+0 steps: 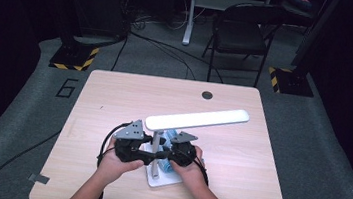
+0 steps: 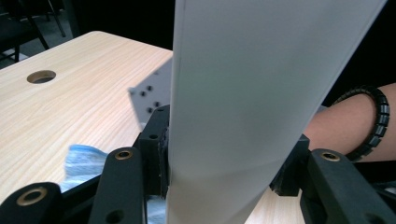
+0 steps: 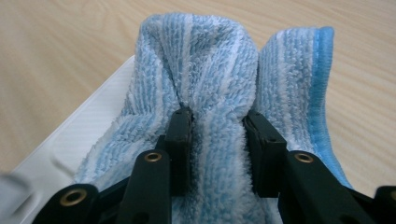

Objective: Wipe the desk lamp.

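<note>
The blue striped cloth [image 3: 219, 93] is bunched between the right gripper [image 3: 217, 140] jaws, which pinch a fold of it over the lamp's white base [image 3: 84, 135]. The left gripper [image 2: 224, 163] clamps the lamp's flat white arm [image 2: 252, 93] between its jaws, the cloth just beside them on the table [image 1: 114, 97]

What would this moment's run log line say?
left hand-held gripper: shut on lamp post | right hand-held gripper: shut on blue striped cloth | cloth on lamp base | table
</note>
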`<state>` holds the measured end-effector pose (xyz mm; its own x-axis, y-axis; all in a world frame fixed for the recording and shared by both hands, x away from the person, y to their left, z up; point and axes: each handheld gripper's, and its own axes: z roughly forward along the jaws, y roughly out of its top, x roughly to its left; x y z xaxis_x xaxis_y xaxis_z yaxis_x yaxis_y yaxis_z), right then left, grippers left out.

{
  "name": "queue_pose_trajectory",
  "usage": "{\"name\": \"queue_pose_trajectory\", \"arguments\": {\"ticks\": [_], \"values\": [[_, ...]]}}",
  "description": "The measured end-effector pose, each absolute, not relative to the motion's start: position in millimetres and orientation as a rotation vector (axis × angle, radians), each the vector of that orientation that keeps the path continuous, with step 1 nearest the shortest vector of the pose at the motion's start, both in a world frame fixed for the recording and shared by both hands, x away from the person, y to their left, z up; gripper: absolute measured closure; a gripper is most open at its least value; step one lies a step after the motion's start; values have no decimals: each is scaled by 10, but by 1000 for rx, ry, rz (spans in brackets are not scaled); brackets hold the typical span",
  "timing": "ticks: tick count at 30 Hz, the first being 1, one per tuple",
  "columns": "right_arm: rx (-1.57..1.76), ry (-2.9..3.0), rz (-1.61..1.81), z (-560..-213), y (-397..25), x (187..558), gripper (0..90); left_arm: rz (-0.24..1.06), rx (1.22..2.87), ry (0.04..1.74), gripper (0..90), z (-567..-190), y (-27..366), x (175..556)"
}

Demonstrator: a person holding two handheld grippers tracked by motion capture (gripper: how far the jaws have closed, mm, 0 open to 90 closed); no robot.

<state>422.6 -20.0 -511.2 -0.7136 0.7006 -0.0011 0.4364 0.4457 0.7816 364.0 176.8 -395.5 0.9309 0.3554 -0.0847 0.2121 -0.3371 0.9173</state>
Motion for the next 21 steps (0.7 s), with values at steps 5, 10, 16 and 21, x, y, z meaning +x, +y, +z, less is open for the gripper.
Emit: {"name": "queue_pose_trajectory", "arguments": {"ticks": [5, 10, 16, 21], "values": [[1011, 2367, 1134, -5100, -163, 4406, 649, 158, 1921, 423, 505, -3959, 1768, 3632], [1038, 2361, 1120, -5091, -130, 4518, 646, 159, 1923, 417, 505, -3958, 1778, 3637], [1038, 2352, 1127, -5099, -145, 4538, 647, 163, 1916, 422, 506, -3963, 1796, 3638], [1048, 2342, 1126, -5102, -178, 4510, 649, 159, 1908, 422, 505, -3964, 1833, 3650]]}}
